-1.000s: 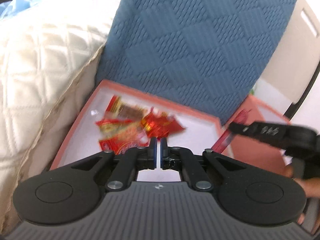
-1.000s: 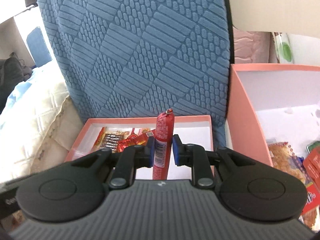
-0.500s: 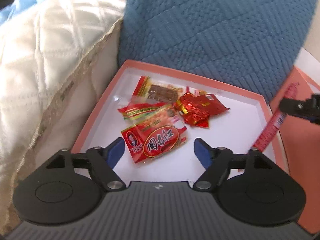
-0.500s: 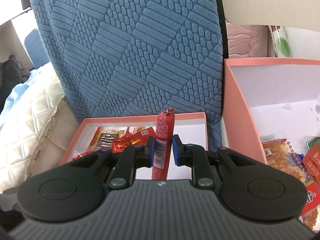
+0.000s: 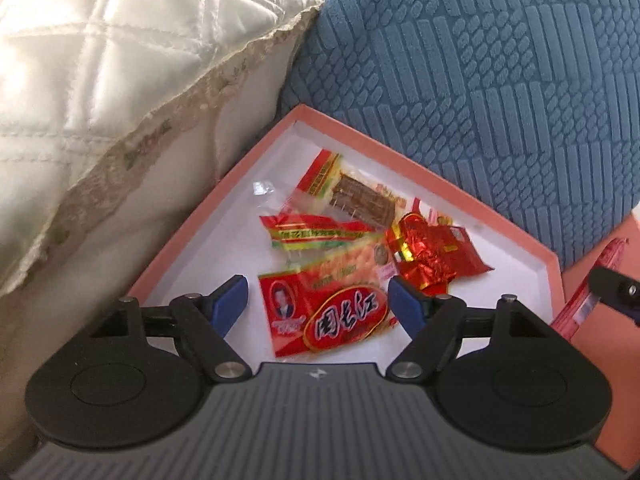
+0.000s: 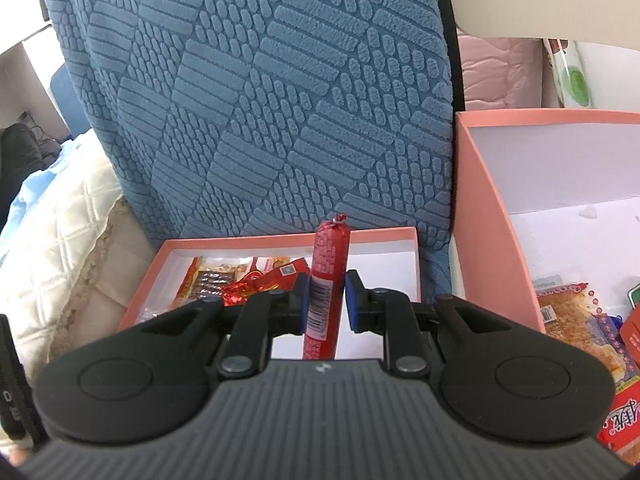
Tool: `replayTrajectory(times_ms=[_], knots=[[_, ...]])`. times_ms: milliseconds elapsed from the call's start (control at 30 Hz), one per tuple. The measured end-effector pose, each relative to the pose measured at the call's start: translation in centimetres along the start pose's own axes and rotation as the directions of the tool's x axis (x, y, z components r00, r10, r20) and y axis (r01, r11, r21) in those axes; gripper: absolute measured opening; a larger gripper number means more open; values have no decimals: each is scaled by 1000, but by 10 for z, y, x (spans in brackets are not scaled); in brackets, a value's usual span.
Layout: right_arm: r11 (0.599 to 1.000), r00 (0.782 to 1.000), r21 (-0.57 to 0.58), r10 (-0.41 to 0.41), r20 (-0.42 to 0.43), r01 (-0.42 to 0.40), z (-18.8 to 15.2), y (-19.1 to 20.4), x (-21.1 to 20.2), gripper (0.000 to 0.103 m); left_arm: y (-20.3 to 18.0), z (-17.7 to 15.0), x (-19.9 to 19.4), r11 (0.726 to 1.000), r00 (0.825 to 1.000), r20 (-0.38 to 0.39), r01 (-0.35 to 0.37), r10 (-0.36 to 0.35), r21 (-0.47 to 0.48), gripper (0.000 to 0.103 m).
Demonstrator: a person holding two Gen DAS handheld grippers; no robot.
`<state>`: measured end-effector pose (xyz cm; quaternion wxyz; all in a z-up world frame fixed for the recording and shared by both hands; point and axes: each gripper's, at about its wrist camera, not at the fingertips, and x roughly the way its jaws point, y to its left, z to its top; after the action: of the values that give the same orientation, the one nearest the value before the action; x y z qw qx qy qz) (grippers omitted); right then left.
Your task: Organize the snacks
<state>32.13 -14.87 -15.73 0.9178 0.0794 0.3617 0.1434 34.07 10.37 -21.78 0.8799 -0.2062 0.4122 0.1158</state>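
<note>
Left wrist view: we look down along our left gripper [image 5: 318, 300] into a shallow pink tray [image 5: 436, 184] with a white floor.
Left gripper: released, its blue pads [image 5: 230, 300] spread wide on either side of a red snack packet [image 5: 326, 312] with white characters; the pads do not press it.
Other snacks in tray: a packet with a brown bar [image 5: 352, 196], a red and yellow packet [image 5: 320, 234] and a shiny red foil packet [image 5: 436, 256] lie together beyond it.
Surroundings: a quilted cream cushion [image 5: 120, 60] lies left of the tray, a blue textured cushion [image 5: 500, 80] behind it.
Right wrist view: our right gripper [image 6: 326, 302] hangs over the near edge of the same tray [image 6: 280, 238].
Right gripper: clenched on a red sausage stick [image 6: 326, 280], which stands upright between the pads.
Second box: a deeper pink box [image 6: 488, 216] to the right holds more snack packets [image 6: 576, 320].
</note>
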Motion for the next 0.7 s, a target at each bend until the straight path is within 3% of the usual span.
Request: replayTrajectory(times_ms=[100, 200, 400, 467, 567, 700], knots=[[1000, 1000, -2, 2, -1, -2, 1, 1, 2, 22, -3, 1, 4, 1000, 1000, 12, -8, 8, 2, 80], [1000, 1000, 0, 10, 0, -10, 1, 0, 1, 22, -8, 2, 6, 1000, 1000, 23, -17, 16, 27, 72], [999, 999, -5, 41, 13, -41, -1, 2, -9, 22, -7, 3, 6, 998, 999, 34, -43, 42, 35, 43], [999, 999, -15, 50, 18, -50, -2, 3, -13, 21, -3, 3, 6, 999, 999, 28, -33, 33, 22, 23], [998, 998, -34, 51, 28, -50, -4, 5, -18, 21, 1, 2, 5, 1000, 1000, 14, -4, 4, -1, 12], [998, 998, -46, 41, 40, -39, -7, 6, -24, 21, 3, -2, -1, 1000, 1000, 12, 27, -27, -2, 7]])
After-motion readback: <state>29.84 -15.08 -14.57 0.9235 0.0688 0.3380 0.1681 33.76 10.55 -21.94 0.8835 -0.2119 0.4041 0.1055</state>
